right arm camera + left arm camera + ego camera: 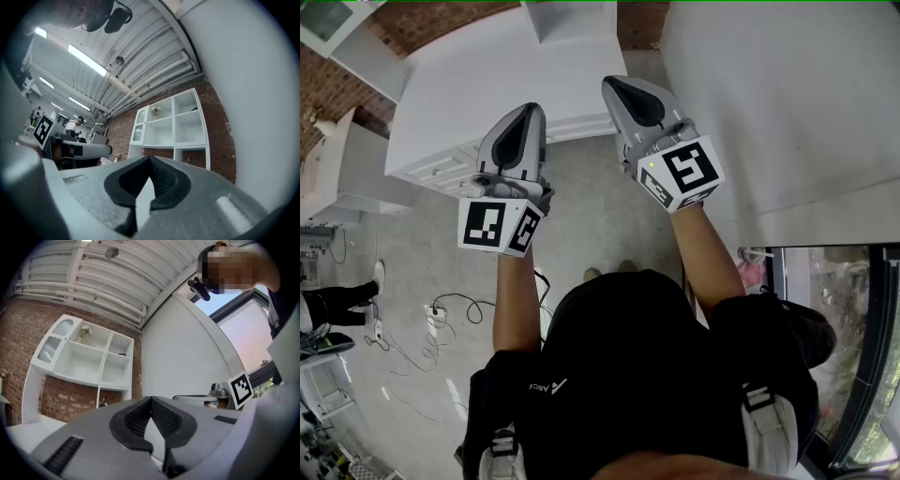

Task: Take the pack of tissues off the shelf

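Currently left tongs (151, 401) and right tongs (150, 161) are both shut and empty. White shelf (174, 123) is far; tissues unseen. Approach, then open squarely.

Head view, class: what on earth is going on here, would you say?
A person stands holding a gripper in each hand, both raised out in front. The left tongs and the right tongs are shut, with nothing between them. A white shelf unit stands ahead against a brick wall, well apart from both grippers. No pack of tissues can be made out on it from here, and nothing has been picked up yet.
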